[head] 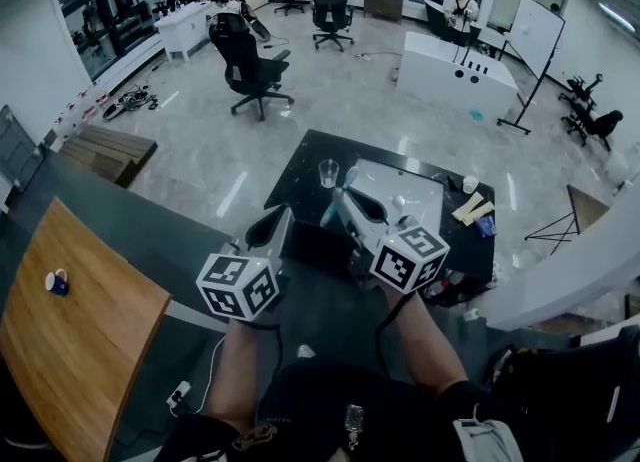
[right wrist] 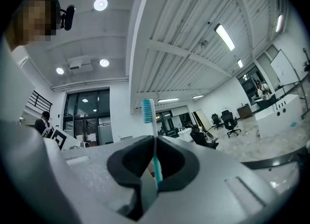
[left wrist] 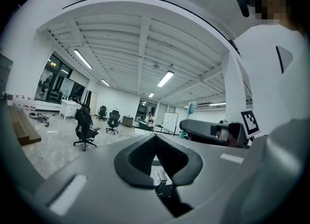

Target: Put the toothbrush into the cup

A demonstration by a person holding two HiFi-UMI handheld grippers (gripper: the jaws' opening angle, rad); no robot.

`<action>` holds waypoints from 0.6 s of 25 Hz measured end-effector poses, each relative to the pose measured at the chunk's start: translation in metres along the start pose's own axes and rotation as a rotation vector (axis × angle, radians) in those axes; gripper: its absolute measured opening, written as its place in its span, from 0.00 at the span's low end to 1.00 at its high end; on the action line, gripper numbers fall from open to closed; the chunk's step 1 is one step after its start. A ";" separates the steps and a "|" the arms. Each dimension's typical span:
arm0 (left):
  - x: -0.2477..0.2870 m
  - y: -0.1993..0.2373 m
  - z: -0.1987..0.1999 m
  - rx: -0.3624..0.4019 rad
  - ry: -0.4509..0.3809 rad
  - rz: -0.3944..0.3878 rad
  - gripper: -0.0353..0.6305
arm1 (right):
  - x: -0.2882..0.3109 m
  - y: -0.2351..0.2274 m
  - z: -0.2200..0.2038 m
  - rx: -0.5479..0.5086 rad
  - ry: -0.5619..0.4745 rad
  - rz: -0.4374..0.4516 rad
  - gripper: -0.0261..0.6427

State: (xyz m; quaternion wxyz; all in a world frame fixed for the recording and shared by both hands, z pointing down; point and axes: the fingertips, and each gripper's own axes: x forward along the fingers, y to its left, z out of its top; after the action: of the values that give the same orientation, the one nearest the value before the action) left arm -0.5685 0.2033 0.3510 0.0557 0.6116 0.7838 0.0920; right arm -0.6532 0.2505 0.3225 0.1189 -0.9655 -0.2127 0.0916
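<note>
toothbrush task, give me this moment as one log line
right gripper: shut on toothbrush, bristles up | left gripper: shut, empty | cup: upright on table, toothbrush not yet in

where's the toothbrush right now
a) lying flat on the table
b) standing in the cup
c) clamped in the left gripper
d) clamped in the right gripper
d: the right gripper view shows the right gripper shut on the toothbrush, bristle end sticking up past the jaws. The cup on the black table has no brush in it, and the left gripper is shut on nothing.
</note>
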 end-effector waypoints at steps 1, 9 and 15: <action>0.002 0.005 0.000 -0.002 0.000 0.003 0.06 | 0.005 -0.002 -0.001 0.000 0.002 0.001 0.07; 0.002 0.062 0.007 -0.007 0.000 0.042 0.06 | 0.061 0.001 -0.012 0.008 0.017 0.031 0.07; -0.013 0.116 0.012 -0.015 0.001 0.101 0.06 | 0.108 0.013 -0.026 0.019 0.036 0.065 0.07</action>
State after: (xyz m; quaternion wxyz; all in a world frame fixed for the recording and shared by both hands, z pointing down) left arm -0.4525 0.2189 0.3633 0.0553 0.6498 0.7514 0.1009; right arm -0.5460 0.2804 0.3306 0.1288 -0.9722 -0.1783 0.0801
